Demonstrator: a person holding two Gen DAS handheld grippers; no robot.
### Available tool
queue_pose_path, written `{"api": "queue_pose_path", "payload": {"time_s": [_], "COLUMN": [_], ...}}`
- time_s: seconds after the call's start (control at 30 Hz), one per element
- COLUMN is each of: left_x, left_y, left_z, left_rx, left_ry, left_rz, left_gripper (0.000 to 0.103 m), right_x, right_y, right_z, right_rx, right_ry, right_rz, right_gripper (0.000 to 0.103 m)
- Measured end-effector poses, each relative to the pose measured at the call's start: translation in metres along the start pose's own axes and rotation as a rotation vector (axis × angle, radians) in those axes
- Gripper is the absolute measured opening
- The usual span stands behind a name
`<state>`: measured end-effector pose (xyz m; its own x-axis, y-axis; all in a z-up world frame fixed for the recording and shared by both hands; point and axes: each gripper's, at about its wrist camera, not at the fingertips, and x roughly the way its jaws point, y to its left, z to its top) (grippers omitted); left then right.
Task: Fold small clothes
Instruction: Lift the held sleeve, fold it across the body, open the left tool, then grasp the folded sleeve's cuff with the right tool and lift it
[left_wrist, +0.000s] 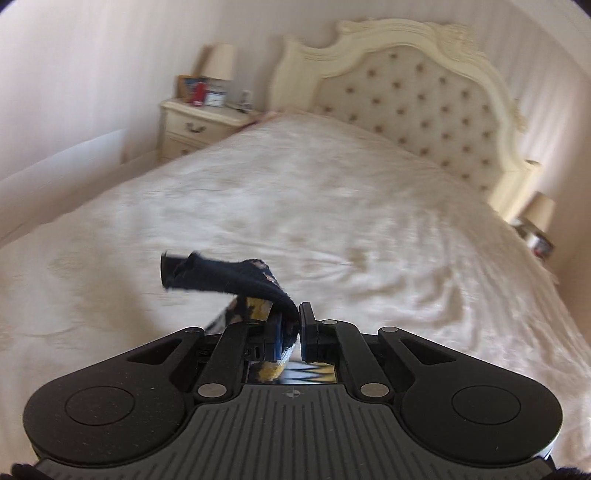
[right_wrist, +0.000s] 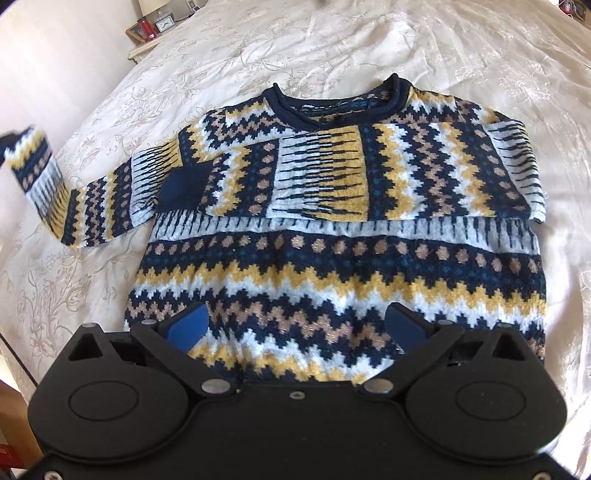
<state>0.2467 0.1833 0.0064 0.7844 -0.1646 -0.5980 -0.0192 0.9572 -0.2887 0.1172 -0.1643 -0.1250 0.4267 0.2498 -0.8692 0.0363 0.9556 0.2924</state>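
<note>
**Knitted sweater spread on a bed, one cuff held aloft**

Navy, yellow and white zigzag knit: the sweater (right_wrist: 332, 229) lies flat on the cream bedspread (right_wrist: 258, 48), neckline toward the headboard (left_wrist: 417, 96). One sleeve is folded across the chest, its navy cuff (right_wrist: 183, 188) resting on the body. The other sleeve (right_wrist: 48, 177) rises off the bed at the picture's left. The left gripper (left_wrist: 290, 328) has its fingers clamped on that sleeve's cuff (left_wrist: 221, 275). The right gripper (right_wrist: 295, 325) hovers over the hem, fingers (right_wrist: 188, 325) spread wide and holding nothing.
</note>
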Motion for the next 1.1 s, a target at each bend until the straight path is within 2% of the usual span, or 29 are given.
{"api": "queue_pose_path", "payload": {"time_s": [0.13,0.27,0.43,0.57,0.67,0.8,0.9,0.97,1.1], "left_x": [0.016,0.039,0.074,0.082,0.075,0.074,0.073,0.072,0.068], "left_y": [-0.063,-0.121,-0.18,-0.211,-0.222,-0.214,-0.194,-0.178,-0.145], "left_z": [-0.008,-0.03,-0.067,-0.097,-0.116,-0.139,-0.152,-0.157,-0.158], "left_rx": [0.051,0.098,0.159,0.219,0.284,0.334,0.356,0.366,0.322], "left_ry": [0.011,0.036,0.117,0.188,0.221,0.28,0.319,0.34,0.369], "left_rz": [-0.088,-0.16,-0.194,-0.207,-0.213,-0.166,-0.119,-0.085,-0.035], "left_gripper": [0.008,0.008,0.009,0.009,0.01,0.01,0.012,0.026,0.026], "right_x": [-0.011,-0.022,-0.033,-0.039,-0.042,-0.041,-0.036,-0.033,-0.025], "right_y": [-0.022,-0.051,-0.085,-0.104,-0.114,-0.12,-0.119,-0.116,-0.108], "right_z": [-0.003,-0.006,-0.009,-0.009,-0.008,-0.001,0.008,0.017,0.043], "right_rx": [0.016,0.057,0.101,0.118,0.133,0.151,0.15,0.152,0.161], "right_ry": [-0.008,-0.009,-0.01,-0.012,-0.017,-0.03,-0.046,-0.06,-0.09], "right_rz": [0.012,0.019,0.007,-0.006,-0.006,0.001,0.006,0.023,0.087], "right_gripper": [0.101,0.101,0.101,0.101,0.101,0.101,0.101,0.101,0.102]}}
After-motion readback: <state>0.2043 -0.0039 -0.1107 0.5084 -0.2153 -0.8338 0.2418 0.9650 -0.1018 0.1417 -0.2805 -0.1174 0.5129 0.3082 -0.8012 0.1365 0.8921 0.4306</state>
